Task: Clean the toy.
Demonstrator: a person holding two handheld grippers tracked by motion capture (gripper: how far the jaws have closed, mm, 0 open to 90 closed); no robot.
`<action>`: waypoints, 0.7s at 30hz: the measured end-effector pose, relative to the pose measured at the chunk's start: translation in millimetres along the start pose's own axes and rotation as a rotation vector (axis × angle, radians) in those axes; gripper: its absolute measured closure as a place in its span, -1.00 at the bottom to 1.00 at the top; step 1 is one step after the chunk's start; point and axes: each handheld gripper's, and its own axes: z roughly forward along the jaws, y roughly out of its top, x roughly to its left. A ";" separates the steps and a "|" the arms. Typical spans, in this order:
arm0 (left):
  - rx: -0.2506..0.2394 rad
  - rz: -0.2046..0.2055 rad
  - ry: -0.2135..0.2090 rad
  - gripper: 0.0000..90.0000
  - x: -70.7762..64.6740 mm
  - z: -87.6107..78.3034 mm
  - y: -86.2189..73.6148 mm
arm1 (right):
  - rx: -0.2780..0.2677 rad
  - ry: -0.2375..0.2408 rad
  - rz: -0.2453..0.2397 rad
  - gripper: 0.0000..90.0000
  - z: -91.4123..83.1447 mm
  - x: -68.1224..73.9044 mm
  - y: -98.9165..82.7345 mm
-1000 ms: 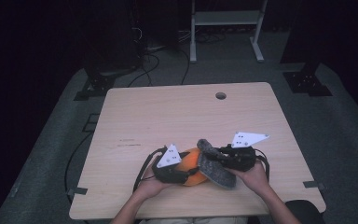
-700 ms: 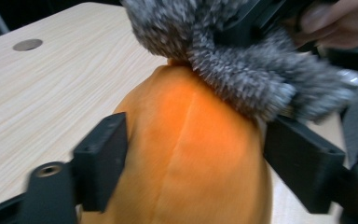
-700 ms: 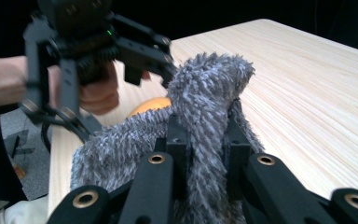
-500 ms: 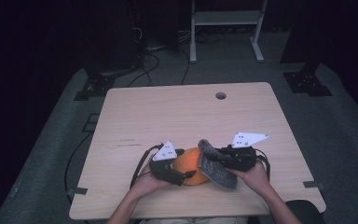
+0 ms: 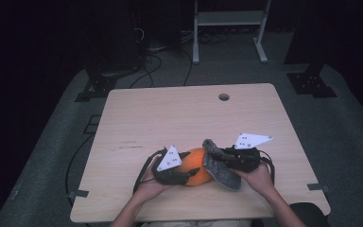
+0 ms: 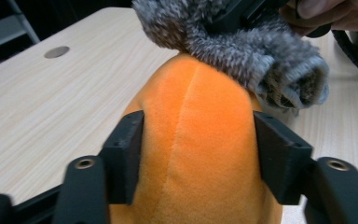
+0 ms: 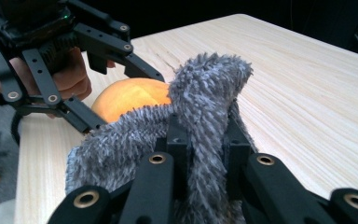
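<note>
Both handheld units, left gripper (image 5: 189, 176) and right gripper (image 5: 217, 163), are black linkage frames with brass-ringed pivot holes, square black pads, a pale three-cornered plate dotted on top, black cables trailing behind; forearms bare, no sleeves.

Plain bright orange on the plush (image 6: 196, 140), with one fine seam line. Flecked grey and white on the fuzzy sock (image 7: 200, 98). Pale wood grain across the table (image 5: 179, 118). Black jaws, white plates.
</note>
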 end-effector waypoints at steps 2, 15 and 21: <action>-0.001 -0.006 -0.024 -0.28 -0.2 1.7 0.2 | -0.020 0.030 -0.004 0.72 0.1 4.6 2.6; 0.034 -0.042 -0.075 -0.26 5.2 2.0 -6.0 | -0.004 0.061 -0.037 0.72 3.8 14.6 6.4; 0.041 0.013 -0.154 -0.30 1.5 -3.6 -7.5 | 0.013 0.065 -0.015 0.71 5.3 7.4 2.0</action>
